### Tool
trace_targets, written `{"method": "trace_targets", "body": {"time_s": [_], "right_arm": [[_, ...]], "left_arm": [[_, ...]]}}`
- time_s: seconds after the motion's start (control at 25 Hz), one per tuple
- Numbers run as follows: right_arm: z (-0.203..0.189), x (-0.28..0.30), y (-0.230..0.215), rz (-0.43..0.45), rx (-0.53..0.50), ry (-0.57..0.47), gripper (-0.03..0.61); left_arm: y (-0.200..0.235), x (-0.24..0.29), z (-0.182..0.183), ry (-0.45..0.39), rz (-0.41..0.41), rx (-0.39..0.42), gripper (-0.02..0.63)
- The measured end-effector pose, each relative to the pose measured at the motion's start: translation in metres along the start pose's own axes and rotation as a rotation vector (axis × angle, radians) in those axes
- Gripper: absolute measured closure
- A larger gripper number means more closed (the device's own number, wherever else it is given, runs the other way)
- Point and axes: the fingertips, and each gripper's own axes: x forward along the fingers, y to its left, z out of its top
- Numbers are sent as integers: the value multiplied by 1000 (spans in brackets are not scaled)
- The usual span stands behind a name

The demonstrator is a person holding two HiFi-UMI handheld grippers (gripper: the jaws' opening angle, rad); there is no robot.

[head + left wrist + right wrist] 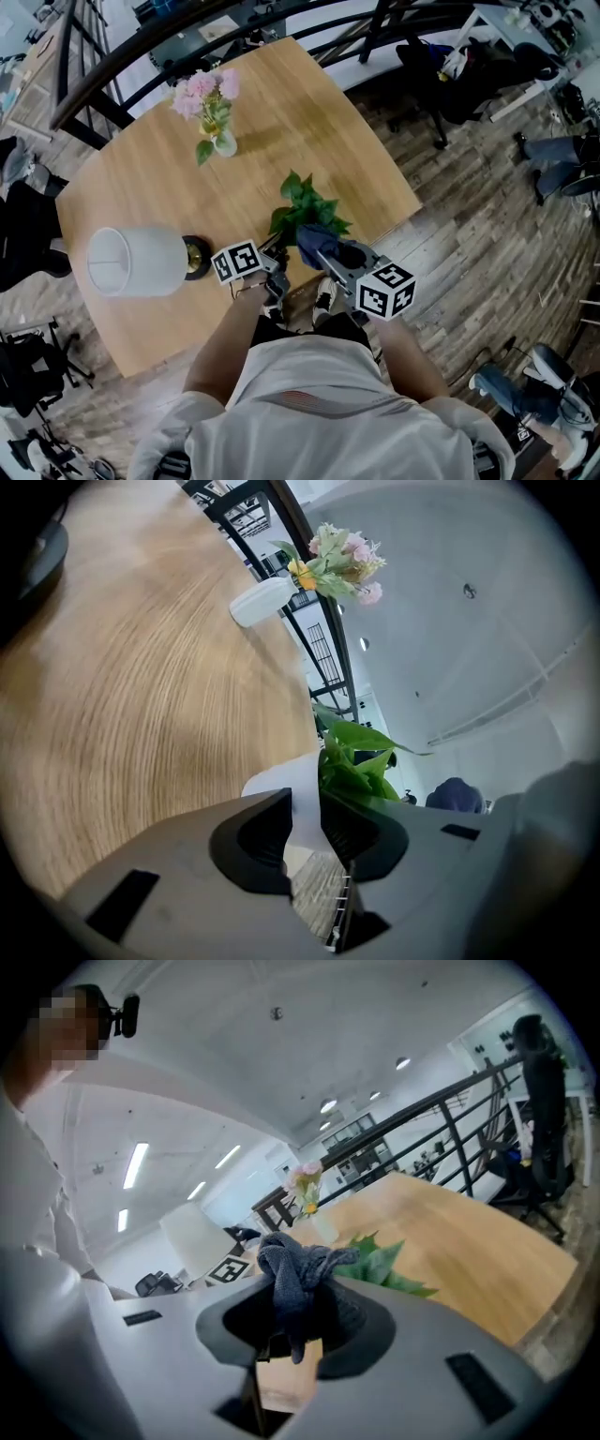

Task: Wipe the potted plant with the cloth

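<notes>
Your right gripper (328,251) jaws clench the cloth (292,1279) at the plant (305,208). Your left gripper (275,258) jaws grasp its pot (272,782). By my judgement, the wiping has barely begun.

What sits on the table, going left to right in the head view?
white lamp → vase of pink flowers → potted plant

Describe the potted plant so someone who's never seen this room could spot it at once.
Find the wooden table. The potted plant stands at its near edge, just in front of the person, right of the white lamp. Unlike the flower vase farther back, it is all green leaves, with no pink blooms.
</notes>
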Motion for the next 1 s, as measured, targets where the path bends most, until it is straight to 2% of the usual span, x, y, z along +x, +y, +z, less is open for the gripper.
{"method": "trace_targets", "body": {"time_s": [0.12, 0.24, 0.36, 0.52, 0.6, 0.68, 0.84, 1.0], "right_arm": [[-23, 28, 4, 75, 32, 73, 430], [-46, 27, -22, 34, 68, 119, 428], [-61, 6, -55, -45, 114, 120, 428], [-69, -26, -105, -201, 242, 68, 428], [-69, -44, -124, -290, 262, 51, 430], [-56, -59, -126, -325, 251, 2, 430], [-2, -67, -99, -249, 185, -131, 430], [31, -34, -73, -109, 186, -157, 430]], "left_arm": [[-1, 0, 0, -4, 3, 2, 518], [-2, 1, 0, 1, 13, 15, 518], [-1, 3, 0, 8, 20, 37, 518], [0, 3, 3, 10, 16, 36, 518], [-1, 3, 2, 13, 16, 40, 518], [-1, 4, 2, 16, 15, 43, 518], [-1, 4, 2, 15, 15, 45, 518], [-3, 3, 2, 16, 17, 54, 518]]}}
